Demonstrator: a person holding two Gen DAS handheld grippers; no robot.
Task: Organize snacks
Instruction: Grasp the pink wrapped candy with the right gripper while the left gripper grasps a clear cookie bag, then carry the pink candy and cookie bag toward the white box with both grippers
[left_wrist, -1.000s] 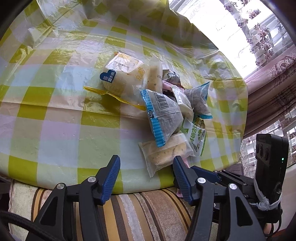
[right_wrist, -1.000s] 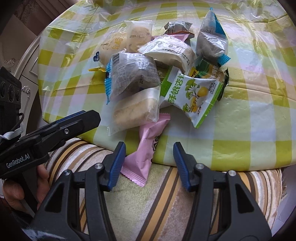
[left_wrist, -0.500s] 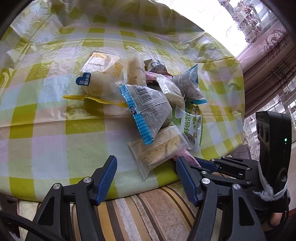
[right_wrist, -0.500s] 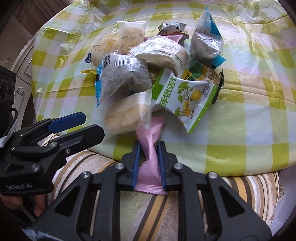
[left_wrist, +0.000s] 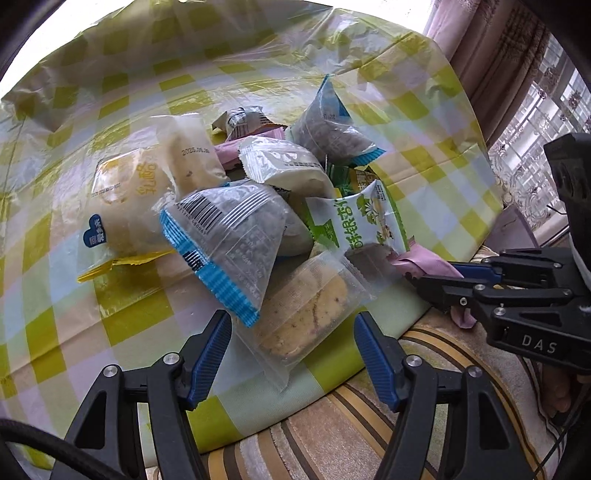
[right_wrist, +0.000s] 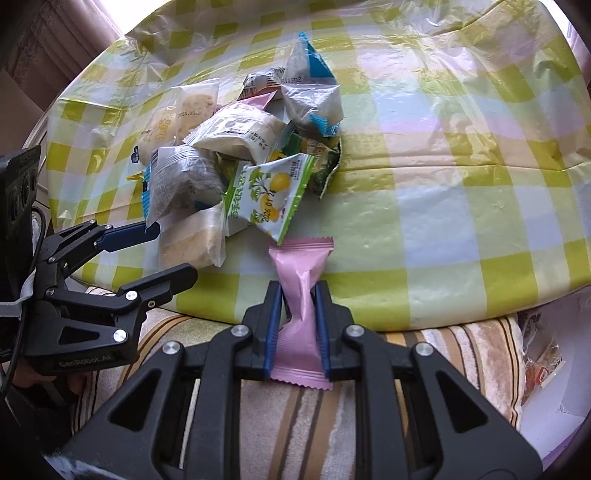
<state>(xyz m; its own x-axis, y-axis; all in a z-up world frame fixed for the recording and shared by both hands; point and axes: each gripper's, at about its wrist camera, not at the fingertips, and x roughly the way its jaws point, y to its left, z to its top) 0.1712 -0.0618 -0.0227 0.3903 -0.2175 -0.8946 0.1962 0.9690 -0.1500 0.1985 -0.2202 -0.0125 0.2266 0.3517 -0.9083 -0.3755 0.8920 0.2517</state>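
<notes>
Right wrist view: the right gripper (right_wrist: 295, 325) is clenched on a pink packet (right_wrist: 301, 291), its blue pads pinching the wrapper at the waist so that it crumples between them. The packet's top end reaches over the near edge of the checked tablecloth (right_wrist: 443, 177), and its bottom end hangs over a striped cushion (right_wrist: 295, 424). Just beyond the packet's top lies a green and white packet (right_wrist: 267, 199) printed with yellow fruit, at the near side of a heap of snacks. To its left sits a clear packet of cake (right_wrist: 192, 240), with a blue-edged clear packet (right_wrist: 177, 184) resting on it. Farther back stand a white packet (right_wrist: 236, 133), a second blue-edged packet (right_wrist: 310, 92) and a pale bun packet (right_wrist: 159, 129).

From the left wrist view, the left gripper (left_wrist: 293, 354) is released, its jaws wide apart and touching nothing. The near end of the cake packet (left_wrist: 306, 314) lies between the blue pads (left_wrist: 210, 358), clear of both. At the right, the right gripper (left_wrist: 461, 280) shows from the side, nipping the pink packet (left_wrist: 424, 264) at the cloth's edge.
</notes>
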